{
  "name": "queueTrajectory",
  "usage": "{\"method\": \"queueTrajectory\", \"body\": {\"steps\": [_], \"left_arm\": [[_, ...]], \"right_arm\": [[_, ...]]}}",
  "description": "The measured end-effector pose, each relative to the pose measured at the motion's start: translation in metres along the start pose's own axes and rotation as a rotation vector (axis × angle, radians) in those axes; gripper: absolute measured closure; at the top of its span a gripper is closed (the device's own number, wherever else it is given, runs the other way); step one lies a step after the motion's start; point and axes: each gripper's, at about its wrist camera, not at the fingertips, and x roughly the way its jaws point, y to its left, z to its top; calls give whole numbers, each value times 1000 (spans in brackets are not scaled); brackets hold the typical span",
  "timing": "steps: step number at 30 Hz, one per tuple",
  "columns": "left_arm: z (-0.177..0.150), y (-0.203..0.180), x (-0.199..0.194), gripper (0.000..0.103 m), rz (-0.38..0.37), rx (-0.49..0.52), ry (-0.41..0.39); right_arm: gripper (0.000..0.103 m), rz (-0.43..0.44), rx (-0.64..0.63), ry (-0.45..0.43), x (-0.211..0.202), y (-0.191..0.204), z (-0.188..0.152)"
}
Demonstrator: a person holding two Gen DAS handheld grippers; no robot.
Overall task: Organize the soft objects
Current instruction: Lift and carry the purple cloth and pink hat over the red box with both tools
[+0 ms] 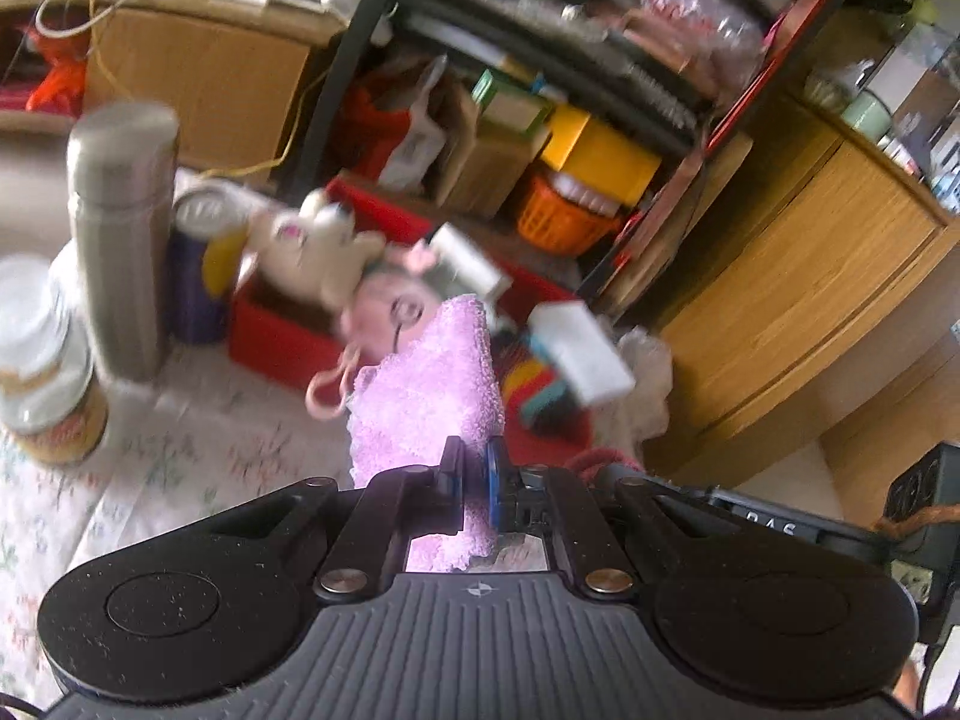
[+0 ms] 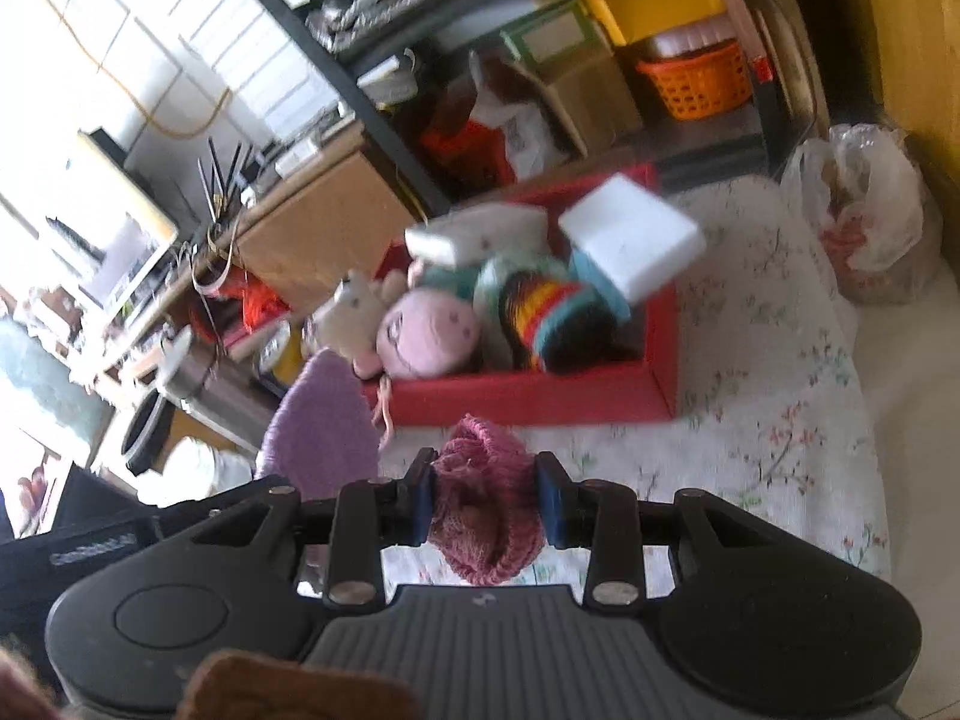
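I have one soft thing in each gripper. My left gripper [image 1: 474, 483] has its jaws pinched nearly together on a lilac cloth [image 1: 429, 384], a fluffy towel-like piece that stands up past the fingertips and partly hides the red box [image 1: 270, 336] ahead. My right gripper [image 2: 486, 501] has its jaws at a middling width, squeezing a pink knit bundle [image 2: 489, 510] from both sides above the floral sheet [image 2: 780, 420]. Both pieces look light, limp and easy to crush; I judge they will sag and fold wherever they are not supported, so a hold on a thick bunched part is safer than on an edge, and neither should slip much given the fuzzy surface. The box sits on the sheet just ahead of both grippers. In it I count two white blocks [image 2: 630, 234], sponge-like I think, one white plush [image 2: 354, 306], one pink doll head [image 2: 429, 330] and one striped knit item [image 2: 558, 318]; blur keeps me from being sure nothing lies beneath them. Beside the box, in the left view, stand one steel flask [image 1: 123, 228], one can [image 1: 201, 264] and one jar [image 1: 45, 372].
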Motion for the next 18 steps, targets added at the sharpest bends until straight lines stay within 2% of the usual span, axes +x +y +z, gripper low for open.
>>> {"method": "queueTrajectory", "body": {"steps": [18], "left_arm": [[70,-9,26,100,-13,-4,-88]], "right_arm": [[96,24,52,-115,15,10,67]]}}
